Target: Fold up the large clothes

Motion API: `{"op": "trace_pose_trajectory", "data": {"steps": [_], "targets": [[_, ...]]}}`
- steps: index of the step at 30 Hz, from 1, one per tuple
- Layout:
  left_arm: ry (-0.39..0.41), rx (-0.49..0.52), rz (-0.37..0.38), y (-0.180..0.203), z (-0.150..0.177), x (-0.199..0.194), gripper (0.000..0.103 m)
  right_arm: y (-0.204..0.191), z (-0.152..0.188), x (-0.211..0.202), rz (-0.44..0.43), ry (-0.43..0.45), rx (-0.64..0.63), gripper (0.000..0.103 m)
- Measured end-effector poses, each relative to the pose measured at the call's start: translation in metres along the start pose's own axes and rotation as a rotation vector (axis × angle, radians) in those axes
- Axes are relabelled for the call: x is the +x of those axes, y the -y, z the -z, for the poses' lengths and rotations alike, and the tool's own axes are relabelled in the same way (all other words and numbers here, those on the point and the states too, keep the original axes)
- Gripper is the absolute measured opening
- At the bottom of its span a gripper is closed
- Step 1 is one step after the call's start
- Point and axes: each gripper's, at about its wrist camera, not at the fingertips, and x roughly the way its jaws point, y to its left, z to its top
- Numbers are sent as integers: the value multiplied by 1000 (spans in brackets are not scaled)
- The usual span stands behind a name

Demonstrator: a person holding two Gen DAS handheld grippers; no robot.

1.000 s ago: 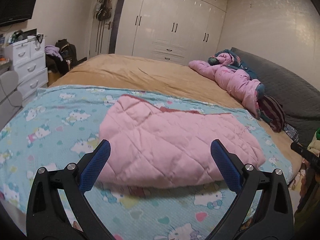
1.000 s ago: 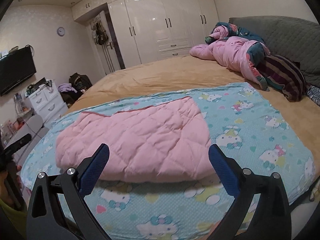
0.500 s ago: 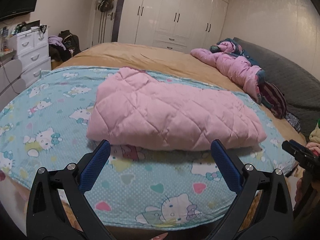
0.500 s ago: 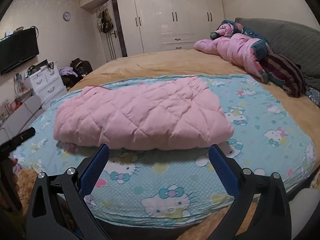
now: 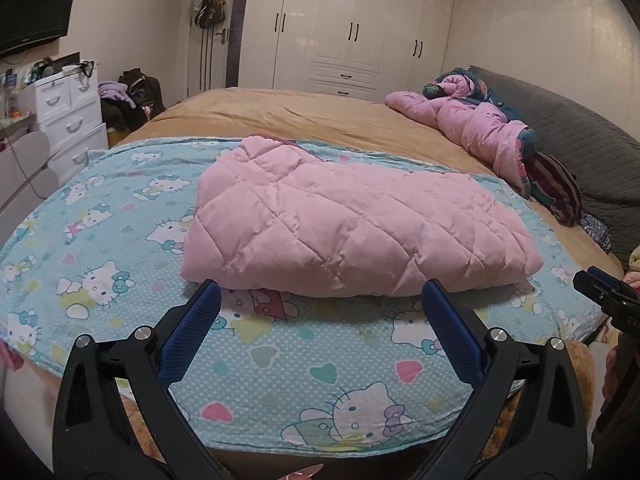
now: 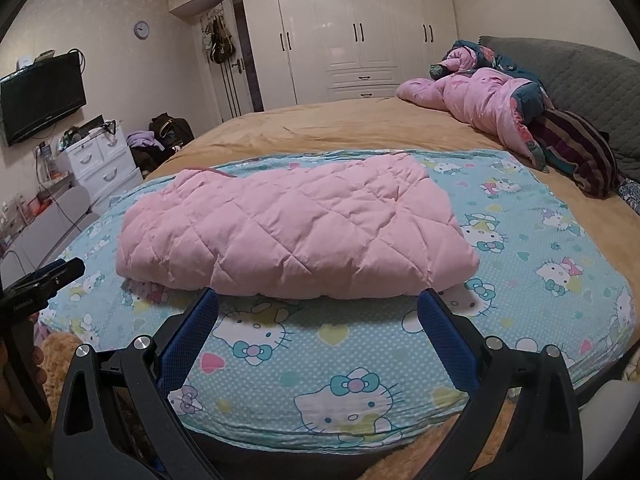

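Item one: my left gripper (image 5: 320, 292), jaws spread wide, blue pads (image 5: 188, 336) bare, nothing between them. It hangs short of the near edge of the bed, apart from the cloth.

Item two: my right gripper (image 6: 318, 300), likewise spread wide and holding nothing, blue pads (image 6: 446, 344) bare. Its tip also shows at the right edge of my left view; the left gripper's tip shows at the left edge of my right view.

Item three: pink quilted jacket (image 5: 352, 228), folded into a thick, roughly rectangular bundle, diamond stitching on top. It lies flat on the cartoon-cat sheet (image 5: 280, 364), toward that sheet's middle, just beyond both sets of fingertips. Neither gripper touches it. A thin darker trim shows at its far corner.

Item four: cartoon-cat sheet, light blue with hearts, spread over the near part of the tan bedspread (image 5: 288, 116).

Item five: heap of pink bedding (image 6: 480, 104) at the far right of the bed, against the grey headboard (image 6: 580, 72), with a striped dark cloth (image 6: 576, 148) beside it.

Item six: white wardrobe (image 5: 352, 36) along the far wall; white drawer unit (image 5: 68, 116) and wall television (image 6: 42, 96) at left.
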Motion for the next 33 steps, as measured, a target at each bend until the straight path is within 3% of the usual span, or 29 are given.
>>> {"op": "trace_pose_trajectory", "data": {"steps": [33], "targets": [[-14,13,-35,2,0,1,94,-3,1,1,-5,-2,-7,99]]}}
